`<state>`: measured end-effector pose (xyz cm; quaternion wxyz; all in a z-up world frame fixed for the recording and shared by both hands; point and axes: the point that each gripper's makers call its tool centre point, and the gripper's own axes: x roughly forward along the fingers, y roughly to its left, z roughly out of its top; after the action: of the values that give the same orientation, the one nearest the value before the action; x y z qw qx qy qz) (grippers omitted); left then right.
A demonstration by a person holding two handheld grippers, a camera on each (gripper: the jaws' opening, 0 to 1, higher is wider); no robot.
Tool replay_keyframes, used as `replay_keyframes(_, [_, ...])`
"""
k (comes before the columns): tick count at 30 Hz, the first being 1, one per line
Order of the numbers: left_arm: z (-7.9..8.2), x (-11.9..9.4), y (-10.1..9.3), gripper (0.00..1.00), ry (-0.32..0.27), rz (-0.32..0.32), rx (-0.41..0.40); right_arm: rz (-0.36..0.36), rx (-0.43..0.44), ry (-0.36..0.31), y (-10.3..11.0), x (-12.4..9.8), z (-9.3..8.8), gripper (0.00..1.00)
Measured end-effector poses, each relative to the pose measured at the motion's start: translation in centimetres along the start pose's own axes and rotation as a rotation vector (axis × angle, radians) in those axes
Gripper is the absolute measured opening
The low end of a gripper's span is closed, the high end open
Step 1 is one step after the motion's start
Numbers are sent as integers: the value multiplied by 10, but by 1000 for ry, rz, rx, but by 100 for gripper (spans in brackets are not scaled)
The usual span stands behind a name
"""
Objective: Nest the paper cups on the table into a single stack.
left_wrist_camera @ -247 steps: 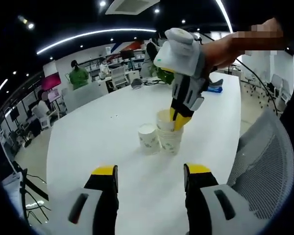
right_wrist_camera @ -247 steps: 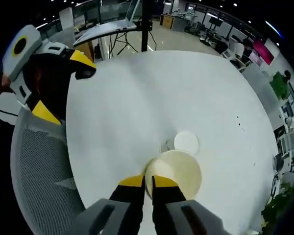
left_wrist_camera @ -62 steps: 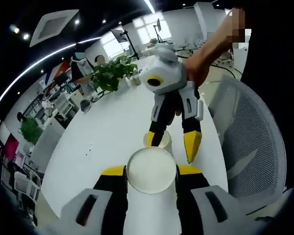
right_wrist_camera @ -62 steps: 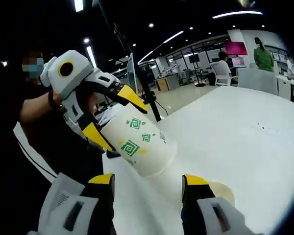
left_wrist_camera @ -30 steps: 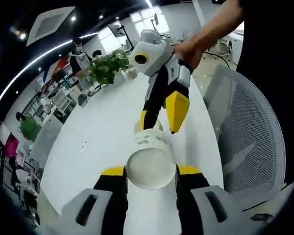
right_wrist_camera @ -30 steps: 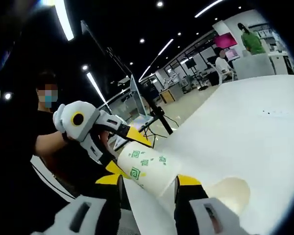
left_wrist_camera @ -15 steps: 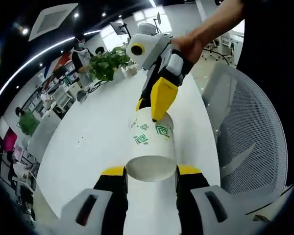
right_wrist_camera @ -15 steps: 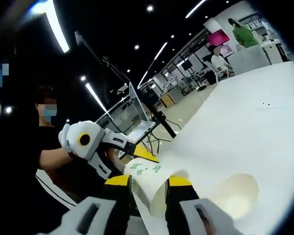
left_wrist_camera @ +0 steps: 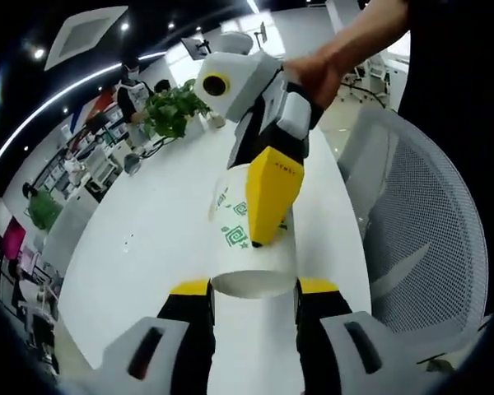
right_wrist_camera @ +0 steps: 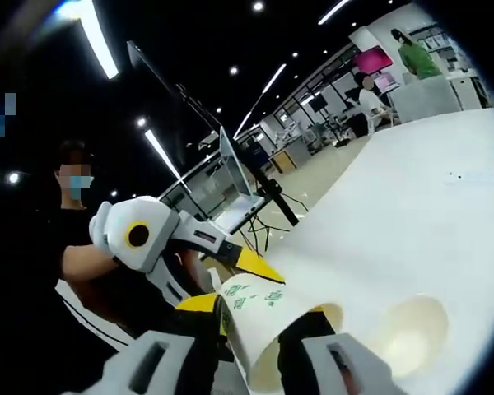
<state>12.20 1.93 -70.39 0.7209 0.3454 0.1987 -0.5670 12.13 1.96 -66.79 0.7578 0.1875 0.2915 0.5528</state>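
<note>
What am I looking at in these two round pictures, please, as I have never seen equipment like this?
A person holds a pair of hand-held tongs in each hand, and each pair carries a fisheye camera looking along its own yellow-tipped jaws. In the left gripper view, the left tongs are closed on a paper cup with green markings, and the right tongs reach in from above and grip the same cup. The right gripper view shows that cup from the other side, between the right tongs' jaws. Underneath is a white table, where another cup sits.
</note>
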Motion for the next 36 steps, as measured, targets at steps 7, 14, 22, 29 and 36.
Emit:
replay_keyframes(7, [0,4,-5,35,10,-13,-5,3,-14,20,2,2,-3,20])
replay_keyframes(14, [3,6,-1,35,-1,7,-33,5,5,7,-3,0,1,18])
replay_keyframes(22, [8,6,7,35,1,20,-21,3,4,3,-6,-2,8,17])
replay_keyframes(29, [17,11,5,35,-9,10,5,4,-12,3,7,4,11,17])
replay_keyframes(36, [20,8,6,35,-25,17,6,-11,-12,-2,7,-1,15,15])
